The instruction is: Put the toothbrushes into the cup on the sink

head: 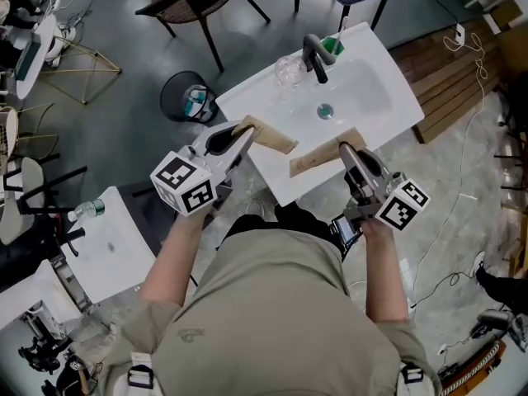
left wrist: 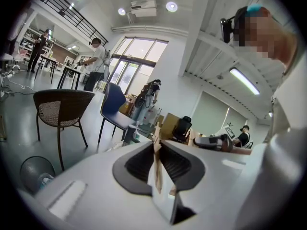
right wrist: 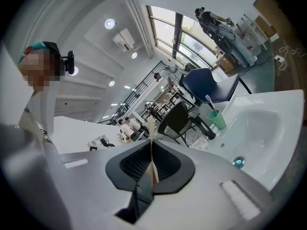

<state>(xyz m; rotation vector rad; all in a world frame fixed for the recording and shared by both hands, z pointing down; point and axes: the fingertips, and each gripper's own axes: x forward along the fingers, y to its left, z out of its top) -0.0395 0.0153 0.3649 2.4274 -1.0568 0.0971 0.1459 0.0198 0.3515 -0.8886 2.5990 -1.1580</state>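
Left claw point(head: 239, 137): pinched shut on the end of a flat tan card sleeve point(head: 272, 136), seen edge-on between the pads in the left gripper view. Right claw point(head: 348, 151): likewise clamped on a second tan sleeve point(head: 312, 161). Both jut over the near rim of the sink point(head: 388, 97), well apart.

Probably toothbrush packs; no brush visible inside. Expect something light and thin, stiff along its length but quick to crease or swivel. Best pinched flat across the broad faces near one end, leaving the free end to lead.

Further in, at the sink's middle: drain point(head: 325, 110). Farthest, on the sink's back rim: faucet point(head: 313, 56), clear glass point(head: 289, 71), and green cup point(head: 332, 48) with one toothbrush point(right wrist: 208, 99) standing in it.
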